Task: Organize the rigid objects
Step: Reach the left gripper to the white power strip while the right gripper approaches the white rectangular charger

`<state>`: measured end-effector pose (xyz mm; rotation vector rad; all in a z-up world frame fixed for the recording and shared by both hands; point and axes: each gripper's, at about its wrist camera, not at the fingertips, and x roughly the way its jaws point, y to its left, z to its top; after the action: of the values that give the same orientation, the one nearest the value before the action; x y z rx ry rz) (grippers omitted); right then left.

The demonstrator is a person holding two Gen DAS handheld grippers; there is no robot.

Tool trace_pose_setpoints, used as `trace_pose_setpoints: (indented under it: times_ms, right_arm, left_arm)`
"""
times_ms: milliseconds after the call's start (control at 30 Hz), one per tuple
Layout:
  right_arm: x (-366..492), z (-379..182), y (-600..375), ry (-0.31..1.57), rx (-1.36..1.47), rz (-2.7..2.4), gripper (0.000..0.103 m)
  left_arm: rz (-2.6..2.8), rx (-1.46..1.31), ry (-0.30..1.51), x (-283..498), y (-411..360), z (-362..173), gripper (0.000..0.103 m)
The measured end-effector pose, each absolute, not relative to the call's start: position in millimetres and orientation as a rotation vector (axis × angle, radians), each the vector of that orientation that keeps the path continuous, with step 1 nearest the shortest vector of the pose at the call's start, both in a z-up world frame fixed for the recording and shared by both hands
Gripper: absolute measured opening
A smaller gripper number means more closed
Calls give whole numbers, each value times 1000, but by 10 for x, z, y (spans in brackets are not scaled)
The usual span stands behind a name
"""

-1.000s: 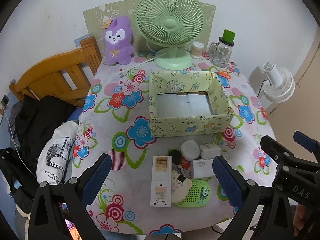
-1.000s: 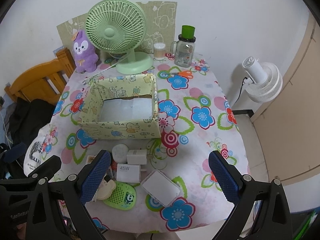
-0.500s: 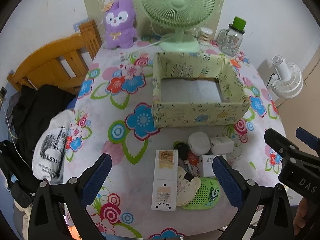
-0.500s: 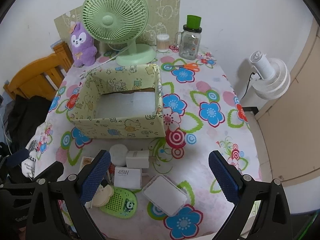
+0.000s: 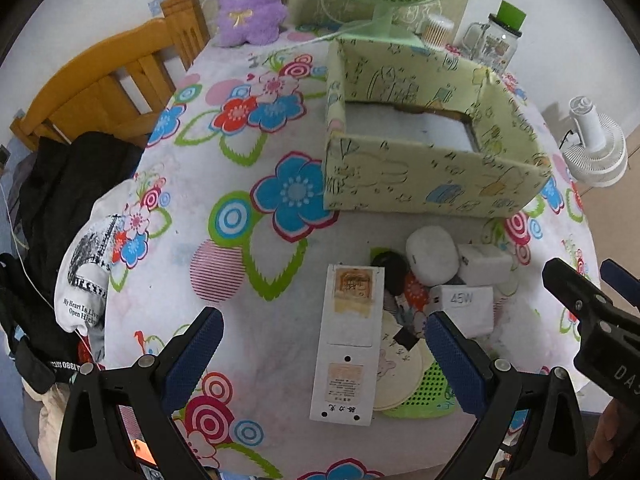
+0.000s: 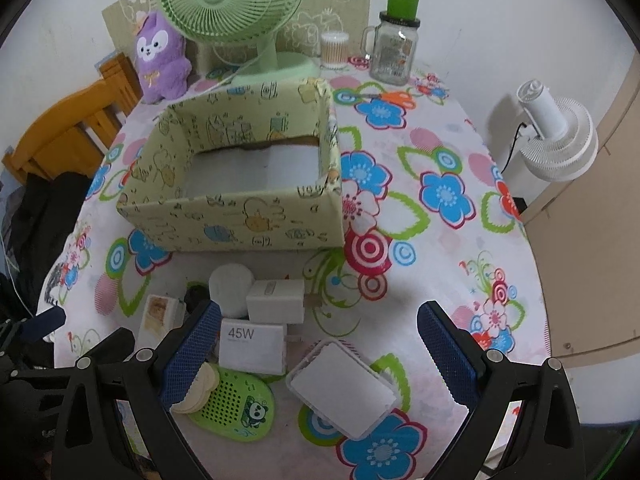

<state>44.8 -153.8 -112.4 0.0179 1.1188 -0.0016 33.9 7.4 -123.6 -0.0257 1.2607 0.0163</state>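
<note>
Your left hand-held gripper (image 5: 322,354) hangs with its jaws wide apart and empty above a long white box (image 5: 349,344) near the desk (image 5: 256,152) edge; your right hand-held gripper (image 6: 318,346) is equally spread and empty over a white 45W charger box (image 6: 253,345). Only the right view shows the white rectangular case (image 6: 342,390) beside the green perforated case (image 6: 236,406). The patterned cardboard box (image 6: 236,216) sits behind the cluster, holding nothing.

Round table (image 6: 460,280) in floral cloth against a white wall (image 6: 500,20); wooden chair (image 5: 100,92) left of the claws, white floor fan (image 6: 556,140) right.
</note>
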Motion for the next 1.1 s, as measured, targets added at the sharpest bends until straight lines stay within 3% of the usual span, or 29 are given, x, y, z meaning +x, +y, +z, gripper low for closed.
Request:
trace_pose_setpoints:
  times_ms: [700,1100]
  right_arm:
    - [498,-1617,-1403,1191,3,76,100]
    - [540,-1790,-1324,1241,-1,97,100]
  left_arm:
    - [28,19,1327,399,58,-1755,99]
    - [-4,58,1347,393,-11,-1874,88]
